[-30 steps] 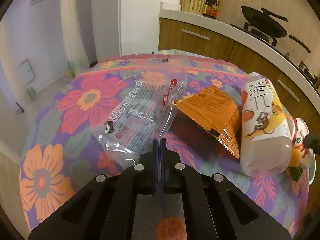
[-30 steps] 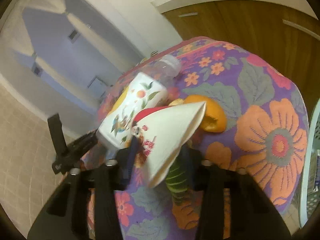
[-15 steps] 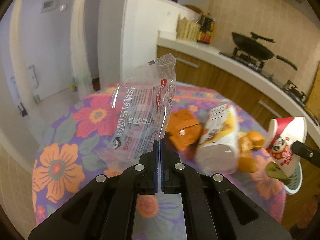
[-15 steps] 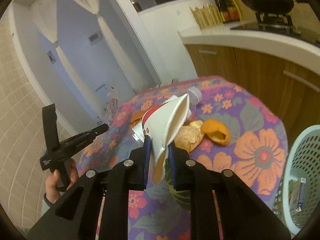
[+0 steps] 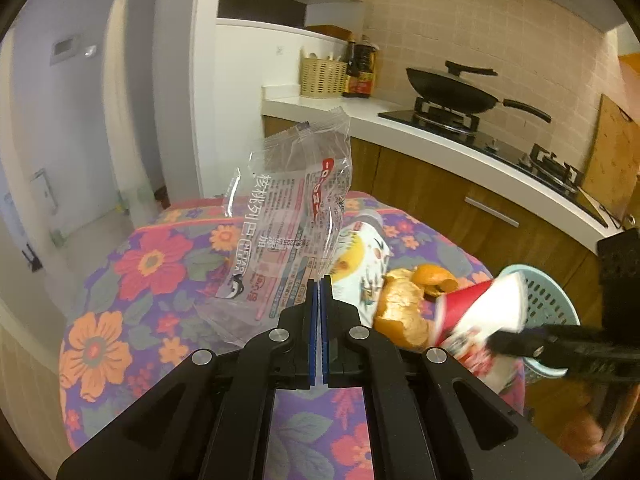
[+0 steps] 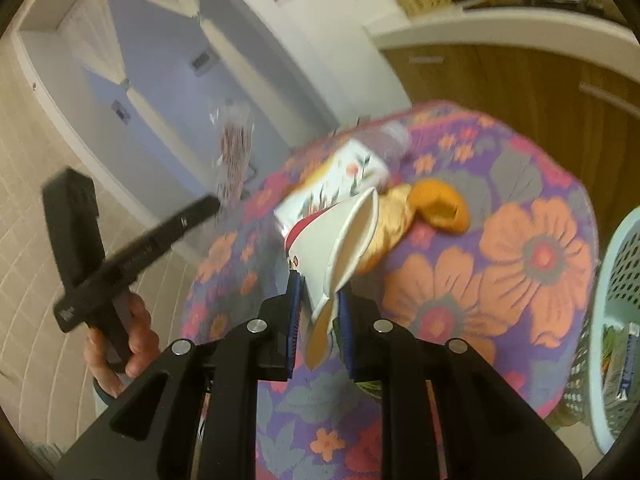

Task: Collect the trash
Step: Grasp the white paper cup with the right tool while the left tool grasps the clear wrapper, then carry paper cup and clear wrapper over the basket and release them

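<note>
You are carrying two pieces of trash at once, and the step in hand looks like the trip to the bin. On your left, the left gripper (image 5: pixel 319 280) is pinching the clear wrapper (image 5: pixel 288 224) by its lower edge, jaws closed down to a sliver; the thin, crinkly printed film is standing up limp above the floral tablecloth (image 5: pixel 152 260), well clear of it. Moving right, a labelled bottle (image 5: pixel 360 268) is lying on its side beside the rough, curled orange peel (image 5: pixel 400 312), both waiting on the table. Further right, the right gripper (image 6: pixel 318 292) is squeezing the paper cup (image 6: pixel 340 248) partly flat, its jaws held a little apart by the creased wall, the cup lifted off the cloth. At the far right the pale perforated basket (image 6: pixel 616 280) is sitting beside the table. Next, I judge, you are needing to bring each load over the basket's rim and release; the light film may cling or drift.
</note>
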The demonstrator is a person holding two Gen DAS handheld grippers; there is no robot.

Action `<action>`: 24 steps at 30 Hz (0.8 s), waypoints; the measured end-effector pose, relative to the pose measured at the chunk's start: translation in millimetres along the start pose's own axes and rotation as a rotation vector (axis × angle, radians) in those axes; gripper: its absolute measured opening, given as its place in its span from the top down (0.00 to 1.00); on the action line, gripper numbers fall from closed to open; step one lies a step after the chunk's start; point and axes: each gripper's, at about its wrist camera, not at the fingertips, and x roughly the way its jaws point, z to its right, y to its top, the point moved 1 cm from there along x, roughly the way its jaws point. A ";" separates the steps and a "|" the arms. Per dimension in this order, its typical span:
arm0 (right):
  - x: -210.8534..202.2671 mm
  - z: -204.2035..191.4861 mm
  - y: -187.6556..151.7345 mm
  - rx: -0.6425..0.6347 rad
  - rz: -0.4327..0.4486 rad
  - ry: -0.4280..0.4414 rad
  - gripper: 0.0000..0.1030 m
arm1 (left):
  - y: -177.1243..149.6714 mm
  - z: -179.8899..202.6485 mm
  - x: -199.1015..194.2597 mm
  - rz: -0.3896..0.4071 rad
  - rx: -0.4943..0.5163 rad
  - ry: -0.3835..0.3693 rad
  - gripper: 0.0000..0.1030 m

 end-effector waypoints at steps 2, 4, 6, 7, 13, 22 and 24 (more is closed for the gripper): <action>3.2 0.1 -3.9 -0.025 -0.005 -0.026 0.84 | -2.4 3.2 2.1 -0.011 0.014 -0.001 1.00; 7.3 1.6 -4.4 -0.050 -0.017 -0.067 0.83 | -5.3 3.9 3.7 -0.018 0.024 0.001 1.00; 12.8 1.3 -3.9 -0.078 -0.035 -0.072 0.83 | -7.4 4.1 6.4 -0.026 0.024 -0.005 1.00; 16.6 0.7 -2.6 -0.093 -0.045 -0.071 0.83 | -7.8 3.3 7.0 -0.029 0.023 -0.008 1.00; 41.0 -4.3 9.6 -0.146 -0.080 -0.131 0.41 | -11.7 1.9 11.0 -0.037 0.022 -0.013 1.00; 32.2 -5.9 20.8 -0.184 -0.075 -0.225 0.56 | -14.2 -5.7 16.2 -0.041 0.009 -0.017 1.00; 25.5 -3.9 15.1 -0.194 -0.054 -0.232 0.82 | -15.3 -4.9 17.7 -0.043 0.009 -0.025 1.00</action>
